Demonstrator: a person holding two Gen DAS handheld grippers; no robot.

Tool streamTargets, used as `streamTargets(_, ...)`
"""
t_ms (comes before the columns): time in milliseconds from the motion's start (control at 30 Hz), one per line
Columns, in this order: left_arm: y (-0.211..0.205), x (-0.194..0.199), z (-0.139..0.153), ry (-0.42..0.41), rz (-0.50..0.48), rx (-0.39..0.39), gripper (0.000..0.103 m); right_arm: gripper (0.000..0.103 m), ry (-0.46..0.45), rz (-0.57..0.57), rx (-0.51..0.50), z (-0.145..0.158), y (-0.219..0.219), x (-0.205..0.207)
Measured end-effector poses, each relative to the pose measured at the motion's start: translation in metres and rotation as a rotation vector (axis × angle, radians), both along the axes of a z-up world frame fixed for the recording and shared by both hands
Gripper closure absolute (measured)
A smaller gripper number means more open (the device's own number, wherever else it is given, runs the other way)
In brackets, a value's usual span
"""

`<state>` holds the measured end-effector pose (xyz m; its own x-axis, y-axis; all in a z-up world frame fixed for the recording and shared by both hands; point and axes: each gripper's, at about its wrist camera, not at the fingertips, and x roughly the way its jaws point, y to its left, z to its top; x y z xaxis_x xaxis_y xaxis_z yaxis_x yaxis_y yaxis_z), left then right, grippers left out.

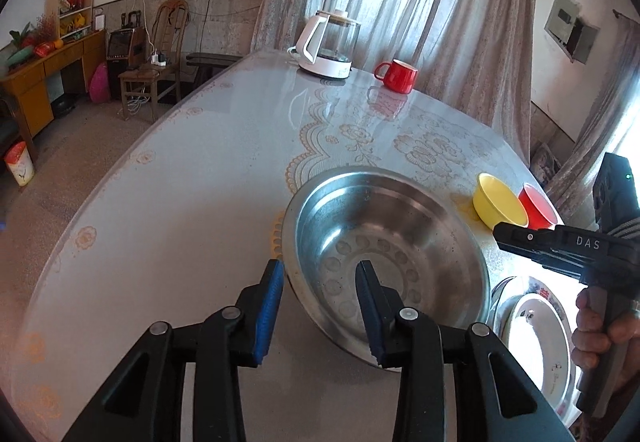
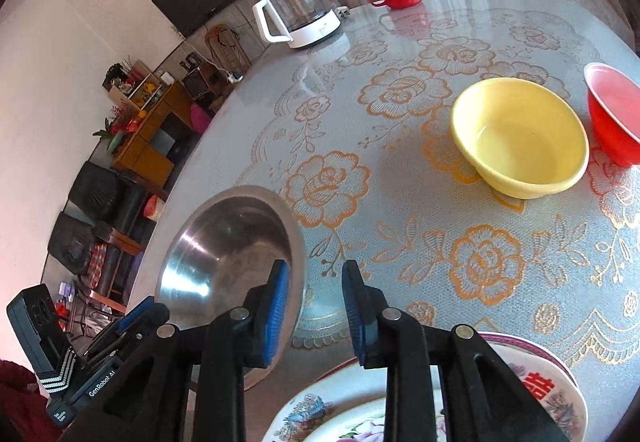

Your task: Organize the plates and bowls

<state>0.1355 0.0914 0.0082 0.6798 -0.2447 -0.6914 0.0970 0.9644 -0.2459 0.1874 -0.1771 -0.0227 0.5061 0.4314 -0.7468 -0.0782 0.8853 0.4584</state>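
Observation:
A steel basin (image 1: 384, 242) sits on the round table; it also shows in the right wrist view (image 2: 232, 262). My left gripper (image 1: 318, 270) is open, its jaws straddling the basin's near rim, one finger outside and one inside. My right gripper (image 2: 316, 274) is open and empty above the table, over stacked patterned plates (image 2: 528, 386). The plates also show in the left wrist view (image 1: 536, 346), right of the basin. A yellow bowl (image 2: 520, 134) and a red bowl (image 2: 616, 110) stand side by side farther right; they show in the left wrist view as the yellow bowl (image 1: 498, 204) and the red bowl (image 1: 538, 206).
A white glass kettle (image 1: 328, 46) and a red mug (image 1: 396, 76) stand at the table's far edge. The table (image 1: 180, 222) has a floral lace cloth under glass. Curtains hang behind. A chair, desk and floor lie off the left edge.

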Motion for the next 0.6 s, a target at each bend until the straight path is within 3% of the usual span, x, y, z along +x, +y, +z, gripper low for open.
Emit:
streamTargets(267, -0.043, 0.016, 0.029, -0.042, -0.081, 0.008, 0.063, 0.076, -0.015, -0.126, 0.042, 0.002, -0.062, -0.017)
streamTargets(600, -0.147, 0.069, 0.033, 0.068, -0.231, 0.024, 0.058, 0.074, -0.018, -0.353, 0.119, -0.003, -0.149, -0.023)
